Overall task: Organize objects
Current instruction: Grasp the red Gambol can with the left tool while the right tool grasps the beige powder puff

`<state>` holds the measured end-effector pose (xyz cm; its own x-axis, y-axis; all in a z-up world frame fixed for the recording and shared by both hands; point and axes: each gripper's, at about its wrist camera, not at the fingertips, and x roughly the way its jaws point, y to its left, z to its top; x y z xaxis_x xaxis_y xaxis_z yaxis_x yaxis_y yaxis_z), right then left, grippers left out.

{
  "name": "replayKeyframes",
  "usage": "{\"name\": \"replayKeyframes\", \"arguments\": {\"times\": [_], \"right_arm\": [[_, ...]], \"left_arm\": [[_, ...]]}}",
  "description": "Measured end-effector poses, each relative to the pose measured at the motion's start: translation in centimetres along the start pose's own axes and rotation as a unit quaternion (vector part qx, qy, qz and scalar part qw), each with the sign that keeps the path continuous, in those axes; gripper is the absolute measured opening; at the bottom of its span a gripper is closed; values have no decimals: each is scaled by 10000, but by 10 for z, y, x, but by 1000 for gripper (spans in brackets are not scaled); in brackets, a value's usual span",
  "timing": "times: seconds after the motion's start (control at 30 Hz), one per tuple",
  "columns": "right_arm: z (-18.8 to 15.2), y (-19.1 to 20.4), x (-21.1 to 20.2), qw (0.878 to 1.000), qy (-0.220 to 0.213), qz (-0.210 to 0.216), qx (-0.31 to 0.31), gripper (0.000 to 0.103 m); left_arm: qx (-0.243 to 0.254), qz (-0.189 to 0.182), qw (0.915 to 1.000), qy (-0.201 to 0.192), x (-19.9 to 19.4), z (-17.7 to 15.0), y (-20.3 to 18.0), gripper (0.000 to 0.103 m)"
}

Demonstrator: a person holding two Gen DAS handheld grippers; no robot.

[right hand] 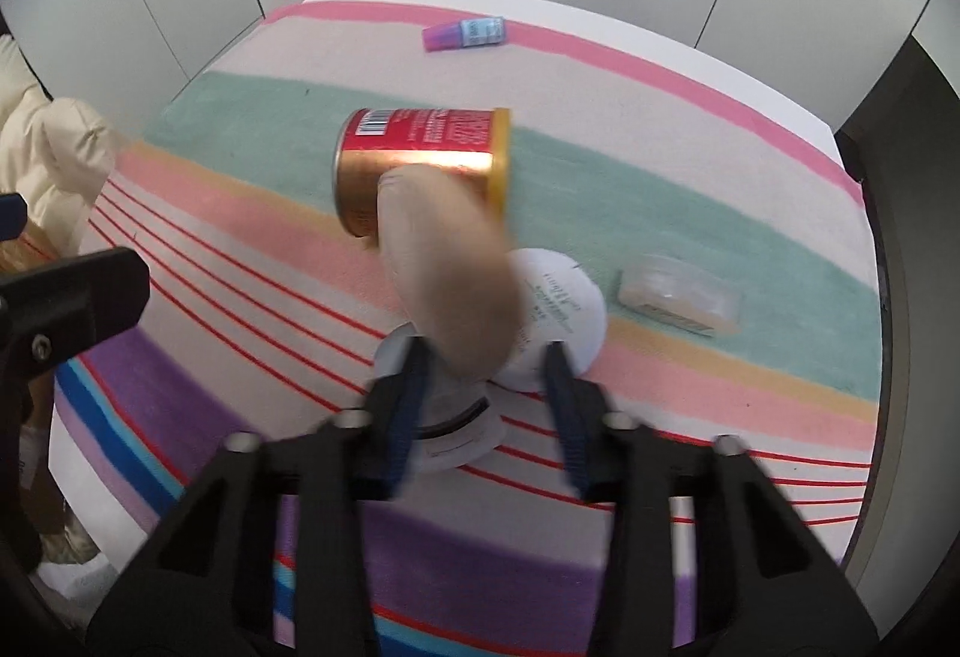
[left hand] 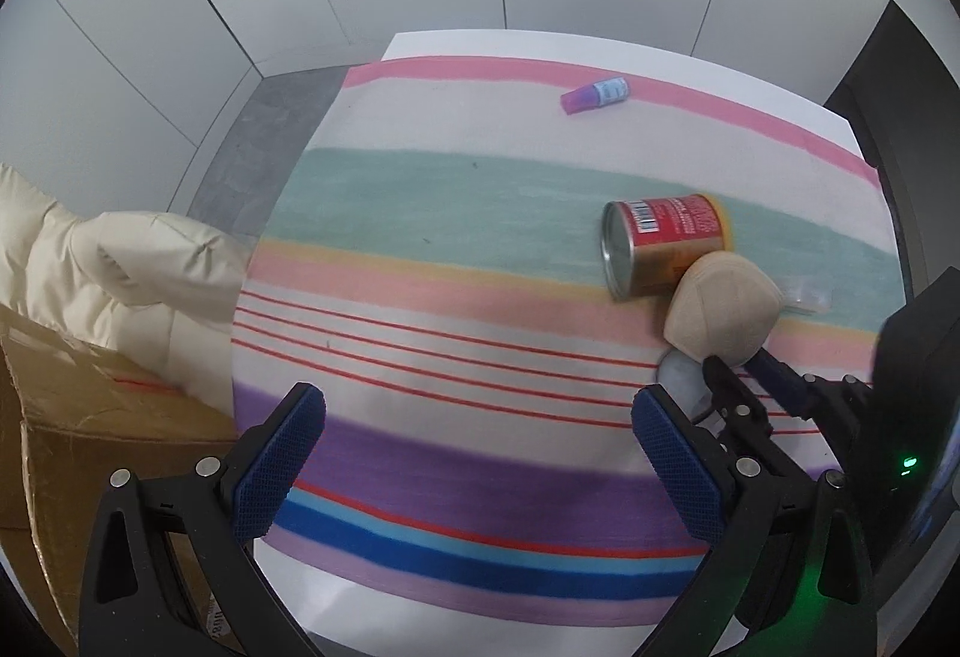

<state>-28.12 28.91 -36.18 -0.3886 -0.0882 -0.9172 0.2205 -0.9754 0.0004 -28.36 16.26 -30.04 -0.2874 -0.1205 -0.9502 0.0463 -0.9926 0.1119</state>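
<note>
My right gripper (right hand: 486,375) is shut on the lower edge of a beige cup-shaped pad (right hand: 444,273), which stands up between its blue pads and leans against a red and gold can (right hand: 420,159) lying on its side. Behind the pad sits a white domed piece (right hand: 564,309) with print, and under it a white round disc (right hand: 444,441). In the left wrist view the same pad (left hand: 720,309), can (left hand: 660,243) and right gripper (left hand: 747,375) show at the right. My left gripper (left hand: 480,447) is open over the striped cloth, nothing between its fingers.
A small bottle with a purple cap (right hand: 465,34) lies at the far side of the striped cloth (left hand: 450,237). A clear plastic tub (right hand: 678,300) lies right of the pad. A cardboard box (left hand: 90,417) and a cream padded jacket (left hand: 120,267) are left of the table.
</note>
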Motion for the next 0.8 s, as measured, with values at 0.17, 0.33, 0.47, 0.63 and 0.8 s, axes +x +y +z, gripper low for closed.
{"name": "replayKeyframes", "arguments": {"times": [0.17,0.33,0.47,0.63,0.8], "right_arm": [[-7,-20,-7,9994,-62,147,304,20],[-18,-43,-19,9978,-144,206,621,15],[-25,-72,-32,9946,-233,187,998,13],[-32,-99,-43,9899,-286,273,1365,7],[-39,-107,-42,9901,-190,269,1365,8]], "left_arm": [[101,39,9999,-2,-1,-1,-7,103],[80,-147,9998,48,1,1,-13,103],[93,-749,9969,209,11,8,-32,103],[118,-930,9951,304,37,25,-64,103],[-141,-632,9977,195,59,41,-80,102]]}}
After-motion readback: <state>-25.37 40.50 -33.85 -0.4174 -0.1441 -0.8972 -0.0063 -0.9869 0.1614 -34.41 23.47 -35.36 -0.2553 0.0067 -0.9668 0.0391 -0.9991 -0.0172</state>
